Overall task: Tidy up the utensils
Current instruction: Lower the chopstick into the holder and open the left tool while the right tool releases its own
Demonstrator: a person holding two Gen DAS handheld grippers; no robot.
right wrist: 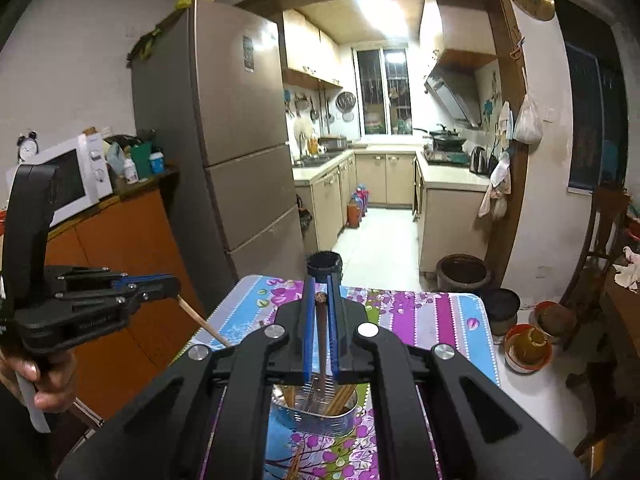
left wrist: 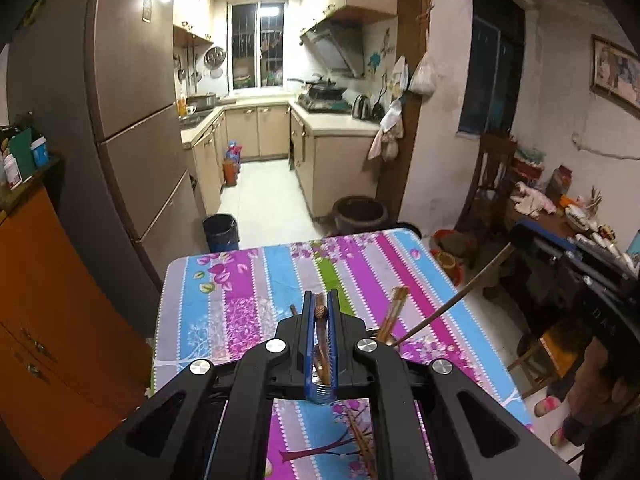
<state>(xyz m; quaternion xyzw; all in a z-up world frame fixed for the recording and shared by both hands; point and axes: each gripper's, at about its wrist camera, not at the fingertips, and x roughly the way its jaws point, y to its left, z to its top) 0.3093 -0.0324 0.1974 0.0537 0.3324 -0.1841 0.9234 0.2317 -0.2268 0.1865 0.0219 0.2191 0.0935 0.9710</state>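
1. A brown chopstick [left wrist: 320,322] is pinched in the left gripper [left wrist: 320,300]
2. Another chopstick [right wrist: 321,336] is clamped by the right gripper [right wrist: 320,284], above the metal holder [right wrist: 316,414]
3. The floral tablecloth [left wrist: 256,280] is seen beneath; a bin [left wrist: 220,233] stands beyond

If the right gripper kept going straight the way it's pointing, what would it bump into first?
Probably the far part of the flowery table. The right gripper, shut on a chopstick, points slightly downward over it. Depth is hard to judge; it might clear the edge and reach the dark bin.
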